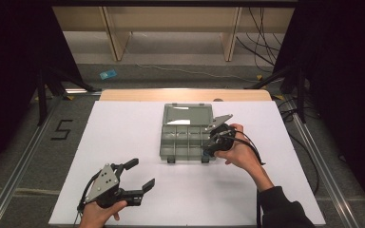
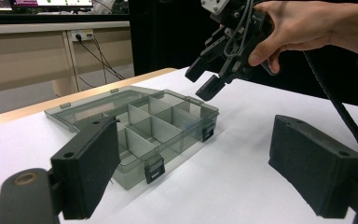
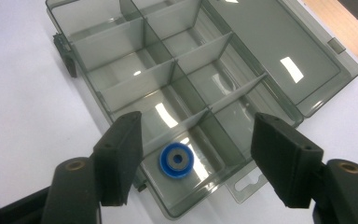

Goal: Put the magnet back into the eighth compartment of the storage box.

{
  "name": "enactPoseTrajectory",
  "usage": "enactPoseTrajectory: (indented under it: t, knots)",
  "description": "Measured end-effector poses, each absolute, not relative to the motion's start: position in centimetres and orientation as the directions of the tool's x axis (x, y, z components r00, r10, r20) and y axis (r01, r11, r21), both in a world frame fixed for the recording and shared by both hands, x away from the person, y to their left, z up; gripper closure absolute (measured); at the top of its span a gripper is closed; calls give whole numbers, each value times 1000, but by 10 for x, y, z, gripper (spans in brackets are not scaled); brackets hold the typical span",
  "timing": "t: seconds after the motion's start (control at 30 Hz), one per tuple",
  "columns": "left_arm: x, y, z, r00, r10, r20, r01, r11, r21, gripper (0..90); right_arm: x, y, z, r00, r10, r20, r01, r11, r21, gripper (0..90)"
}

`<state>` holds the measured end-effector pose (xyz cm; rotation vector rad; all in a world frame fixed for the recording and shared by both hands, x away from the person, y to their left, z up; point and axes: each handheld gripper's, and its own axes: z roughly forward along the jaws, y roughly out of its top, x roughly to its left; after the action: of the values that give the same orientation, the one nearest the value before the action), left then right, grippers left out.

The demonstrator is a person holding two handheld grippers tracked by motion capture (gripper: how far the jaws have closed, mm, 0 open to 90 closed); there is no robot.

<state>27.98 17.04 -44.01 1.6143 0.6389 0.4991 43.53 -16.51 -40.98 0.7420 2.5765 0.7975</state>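
- Blue roller [image 3: 177, 161], a small wheel with a grey hub, lies flat on the floor of a corner cell of the box [image 3: 121, 88], the cell nearest my right tongs in the right gripper view.
- Box is smoky clear plastic, divided into cells, its lid [image 1: 188, 115] thrown back flat on the white table [image 1: 123, 137]. The other cells look bare to me.
- My right tongs [image 3: 193, 158] hang over that corner cell, jaws parted and pressing on nothing; the roller sits free beneath the gap, touching neither pad.
- In the left gripper view the right tongs [image 2: 205, 77] stand clear above the box's near corner, pointing down, not in contact with the rim.
- My left tongs [image 1: 139, 175] rest wide open near the front of the table, well apart from the box, holding nothing.
- Judgement on the step: the roller has been placed in its cell and released; this is the tail end of the drop.
- Next move, as I read it: lift the right tongs straight up and clear of the dividers without nudging the roller.
- After that, closing would call for a jaw under the lid's far edge to swing it over, with the left tongs steadying the box. The two front latches [image 2: 154, 169] hang open and would need pressing home.
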Motion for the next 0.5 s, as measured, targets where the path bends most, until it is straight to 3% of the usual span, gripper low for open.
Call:
enactPoseTrajectory:
  t: [0.5]
  knots:
    - [280, 171, -440, 752, 658, -39, 120, -79, 990, 159, 425, -163, -402, -798, 582, -156, 340, 649, 680, 326]
